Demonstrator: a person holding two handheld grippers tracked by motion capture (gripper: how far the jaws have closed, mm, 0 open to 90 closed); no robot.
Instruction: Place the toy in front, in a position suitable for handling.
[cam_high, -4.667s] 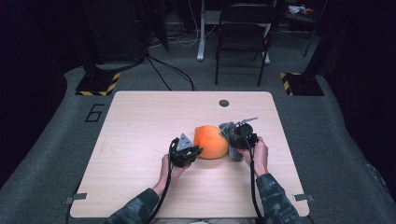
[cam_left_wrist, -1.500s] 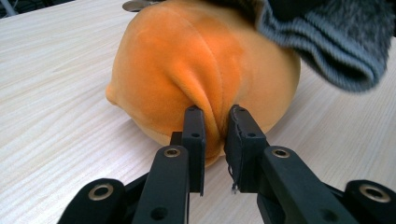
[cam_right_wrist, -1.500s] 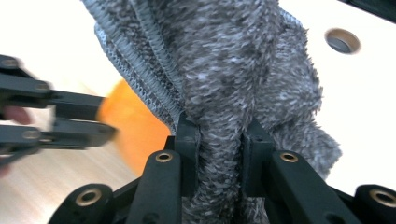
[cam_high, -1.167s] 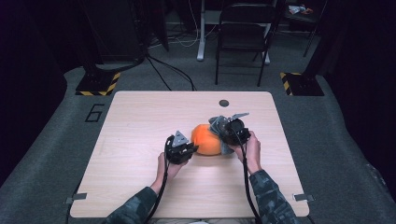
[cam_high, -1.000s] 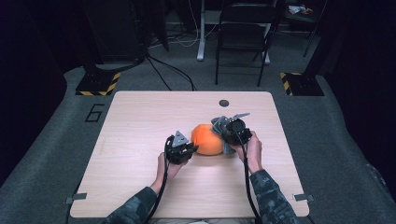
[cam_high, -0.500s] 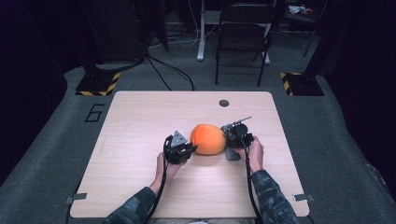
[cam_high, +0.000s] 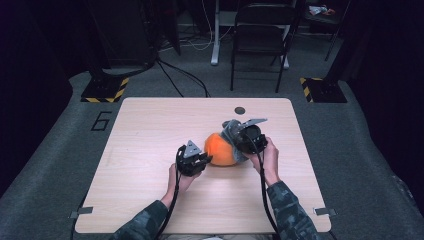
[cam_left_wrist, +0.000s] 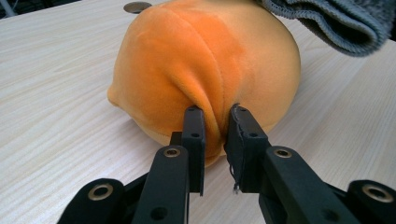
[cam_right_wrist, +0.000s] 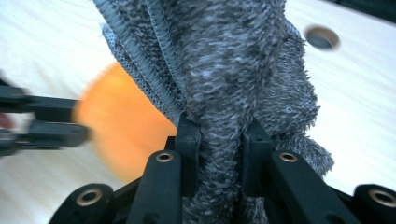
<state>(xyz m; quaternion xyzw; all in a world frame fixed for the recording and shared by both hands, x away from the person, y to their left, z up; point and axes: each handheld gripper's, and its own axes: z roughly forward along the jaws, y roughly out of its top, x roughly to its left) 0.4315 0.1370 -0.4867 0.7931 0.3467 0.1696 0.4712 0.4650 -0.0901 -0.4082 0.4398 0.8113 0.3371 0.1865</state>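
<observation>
High view: one orange plush (cam_high: 220, 149), one grey cloth (cam_high: 231, 131), two claws.

The soft ball (cam_high: 220, 149) sits on the table (cam_high: 150, 130), near its middle. The left gripper (cam_high: 196, 161) is just left of the ball, and the cloth (cam_high: 233, 131) lies against its right side. The hole (cam_high: 240, 110) is behind the ball.

We see a pale wood-grain worktop (cam_high: 150, 150) with a small round hole (cam_high: 240, 110) near its far edge; an orange plush toy (cam_high: 220, 149) lies on it.
</observation>
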